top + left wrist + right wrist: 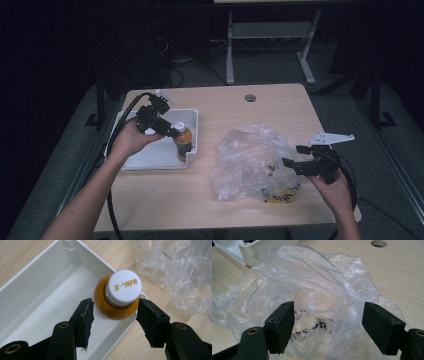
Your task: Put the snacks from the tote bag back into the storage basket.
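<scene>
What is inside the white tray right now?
An orange drink bottle with a white cap stands upright at one end of the white tray. The rest looks bare; the tray floor under the bottle is hidden.

White screw cap (124,287) of the amber-filled bottle (112,306) standing in the white plastic tray (37,290): one line of gold print with Chinese characters, the first two reading "统一" followed by a small registered-mark sign; the remaining characters are too fine to read surely. Crumpled clear plastic bag (312,290) on the counter: black printed marks, creased and not legible.
</scene>
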